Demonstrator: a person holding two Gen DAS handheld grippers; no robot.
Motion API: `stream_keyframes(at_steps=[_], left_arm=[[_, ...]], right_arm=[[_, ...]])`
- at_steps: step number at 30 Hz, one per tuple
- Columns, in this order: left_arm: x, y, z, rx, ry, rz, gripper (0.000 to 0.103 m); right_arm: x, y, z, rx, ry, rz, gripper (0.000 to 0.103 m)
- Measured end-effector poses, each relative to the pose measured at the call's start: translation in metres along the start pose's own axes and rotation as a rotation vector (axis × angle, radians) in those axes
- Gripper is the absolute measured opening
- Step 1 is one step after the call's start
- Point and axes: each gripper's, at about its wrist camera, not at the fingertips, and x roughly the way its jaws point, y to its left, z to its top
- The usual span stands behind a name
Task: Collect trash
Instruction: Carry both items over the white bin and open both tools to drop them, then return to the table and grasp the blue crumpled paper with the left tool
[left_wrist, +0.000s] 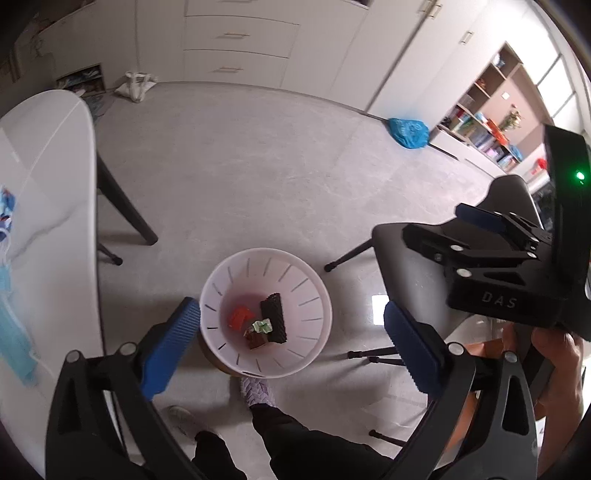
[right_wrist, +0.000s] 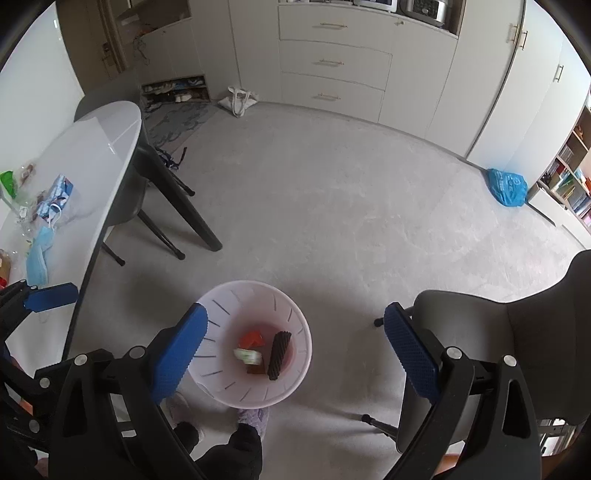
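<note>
Two claws are hanging over the white bin (right_wrist: 255, 391) on the floor, and I am taking that bin as my landmark. To the left of the bin, the table (right_wrist: 107, 147) is carrying what remains to be collected: a blue face mask (right_wrist: 37, 258) near its front edge and a clutter of wrappers (right_wrist: 55, 195) further back. My left claw (left_wrist: 291, 347) is standing with its jaws wide apart and nothing between them, the bin showing straight through the gap. Inside the bin a red scrap (right_wrist: 251, 338), a green-and-white wrapper (right_wrist: 249, 355), a small brown piece (right_wrist: 255, 368) and a black ribbed piece (right_wrist: 279, 354) are lying at the bottom. My right claw (right_wrist: 295, 354) is likewise gaping and gripping nothing, poised above the same bin. To the right of the bin a grey chair (right_wrist: 517, 332) is standing, and well beyond it a blue plastic bag (right_wrist: 506, 186) is lying against the cupboards.

I am judging this as the drop step just ending, with both claws emptied over the bin. Next I should be swinging back left of the bin to the table, lining one claw over the face mask, lowering onto it and pinching the soft fabric flat against the tabletop before lifting.
</note>
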Motion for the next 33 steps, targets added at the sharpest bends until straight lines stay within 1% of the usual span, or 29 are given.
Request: stream_keyframes(at_steps=[8, 11, 15, 19, 21, 22, 25, 26, 27, 28, 33], left_arm=[[-0.021, 0.030, -0.001, -0.088, -0.022, 0.054, 0.095], [-0.034, 0.045, -0.006, -0.132, -0.041, 0.077, 0.095], [-0.063, 0.073, -0.019, -0.182, -0.090, 0.136, 0.095], [-0.101, 0.110, -0.041, -0.242, -0.144, 0.244, 0.095], [-0.122, 0.136, -0.062, -0.286, -0.170, 0.318, 0.095], [-0.131, 0.150, -0.072, -0.307, -0.175, 0.358, 0.095], [-0.149, 0.181, -0.098, -0.364, -0.175, 0.447, 0.095], [-0.159, 0.199, -0.112, -0.403, -0.176, 0.486, 0.095], [-0.165, 0.209, -0.120, -0.427, -0.176, 0.504, 0.095], [-0.173, 0.226, -0.132, -0.473, -0.177, 0.532, 0.095], [-0.198, 0.286, -0.176, -0.641, -0.185, 0.602, 0.095]], right_arm=[[-0.009, 0.015, 0.014, -0.016, -0.015, 0.036, 0.096], [-0.016, 0.031, 0.022, -0.043, -0.024, 0.054, 0.096], [-0.031, 0.060, 0.032, -0.083, -0.056, 0.101, 0.100], [-0.046, 0.105, 0.044, -0.160, -0.092, 0.173, 0.100], [-0.051, 0.135, 0.048, -0.213, -0.098, 0.215, 0.100], [-0.051, 0.148, 0.048, -0.237, -0.099, 0.231, 0.100], [-0.050, 0.196, 0.047, -0.325, -0.087, 0.286, 0.100], [-0.049, 0.217, 0.044, -0.366, -0.084, 0.305, 0.100], [-0.048, 0.231, 0.043, -0.394, -0.081, 0.319, 0.100], [-0.049, 0.246, 0.039, -0.420, -0.077, 0.334, 0.100], [-0.049, 0.323, 0.025, -0.523, -0.039, 0.438, 0.100]])
